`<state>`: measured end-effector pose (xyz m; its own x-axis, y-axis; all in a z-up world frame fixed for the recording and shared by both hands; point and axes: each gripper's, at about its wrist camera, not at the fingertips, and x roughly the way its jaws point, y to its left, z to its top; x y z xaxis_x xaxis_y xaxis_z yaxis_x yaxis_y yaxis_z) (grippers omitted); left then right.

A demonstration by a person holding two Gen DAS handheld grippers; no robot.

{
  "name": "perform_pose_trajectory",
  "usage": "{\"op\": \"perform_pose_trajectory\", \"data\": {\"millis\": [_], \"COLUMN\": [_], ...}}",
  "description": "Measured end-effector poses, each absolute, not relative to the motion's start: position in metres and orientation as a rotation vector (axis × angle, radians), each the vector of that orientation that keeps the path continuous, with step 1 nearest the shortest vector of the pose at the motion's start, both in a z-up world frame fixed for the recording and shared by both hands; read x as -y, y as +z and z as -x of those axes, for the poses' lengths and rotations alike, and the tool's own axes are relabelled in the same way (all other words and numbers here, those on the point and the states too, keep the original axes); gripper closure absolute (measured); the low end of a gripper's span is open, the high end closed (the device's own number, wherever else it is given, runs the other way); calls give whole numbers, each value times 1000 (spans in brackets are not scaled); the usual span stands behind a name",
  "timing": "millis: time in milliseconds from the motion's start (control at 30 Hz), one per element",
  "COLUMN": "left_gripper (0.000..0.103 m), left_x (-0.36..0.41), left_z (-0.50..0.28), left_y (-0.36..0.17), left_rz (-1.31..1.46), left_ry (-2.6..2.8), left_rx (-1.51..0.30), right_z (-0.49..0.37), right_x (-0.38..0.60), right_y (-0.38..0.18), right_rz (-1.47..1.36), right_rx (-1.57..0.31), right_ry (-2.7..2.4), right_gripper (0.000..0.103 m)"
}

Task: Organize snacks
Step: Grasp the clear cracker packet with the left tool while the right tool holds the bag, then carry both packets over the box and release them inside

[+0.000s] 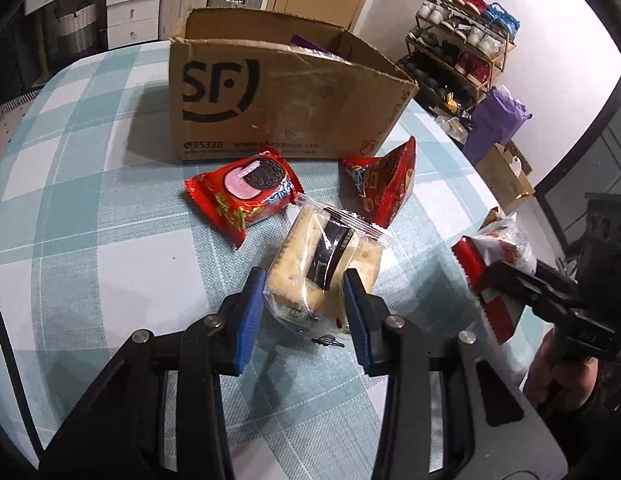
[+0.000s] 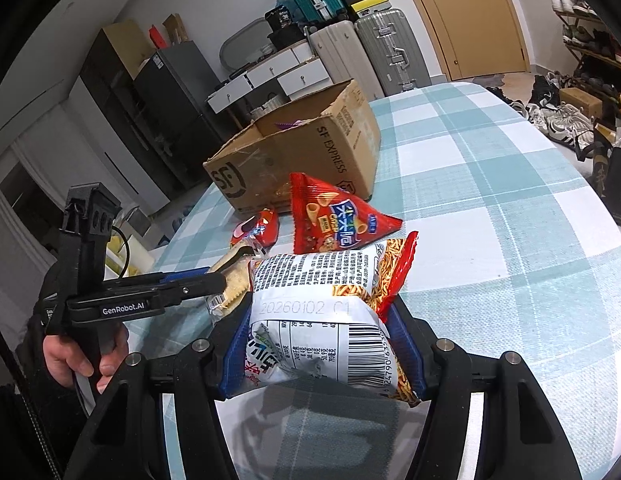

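The left gripper (image 1: 304, 300) is clamped on a clear-wrapped cracker pack (image 1: 318, 264) (lifted off the checked tablecloth (image 1: 110, 240)). The right gripper (image 2: 322, 344) grips a noodle-snack bag (image 2: 326, 312). Beyond both stand the Oreo packet (image 1: 246, 192), triangular red snack bag (image 2: 334, 220) and SF cardboard box (image 1: 278, 100).

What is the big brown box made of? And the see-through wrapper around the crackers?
The box looks like corrugated cardboard: matte brown, printed black logo, creased and scuffed walls, bent flaps. The cracker packet held by the left gripper seems to be thin clear plastic film: shiny, crinkled, crackers visible through it, with a sealed flat edge.
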<state>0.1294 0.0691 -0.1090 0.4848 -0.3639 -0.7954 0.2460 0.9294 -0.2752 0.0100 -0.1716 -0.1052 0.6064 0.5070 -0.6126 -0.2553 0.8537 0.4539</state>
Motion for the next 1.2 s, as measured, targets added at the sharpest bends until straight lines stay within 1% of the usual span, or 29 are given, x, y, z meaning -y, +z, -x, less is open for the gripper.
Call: {"op": "perform_pose_trajectory", "data": {"millis": [233, 567, 967, 1200], "left_gripper": [67, 67, 67, 67], "left_x": [-76, -82, -80, -85], "left_z": [-127, -135, -169, -199], "left_y": [-86, -30, 21, 36], "left_rz": [150, 142, 117, 141], "left_ry": [-387, -398, -349, -343], "left_rx": [-954, -859, -806, -807], "right_z": [-20, -52, -102, -132], "right_x": [162, 147, 138, 134], "right_y": [-93, -60, -23, -8], "right_rz": [-312, -291, -305, -312], "right_rx": [-790, -739, -702, -696], "right_ry": [472, 513, 521, 516], "right_gripper": [40, 40, 40, 40]}}
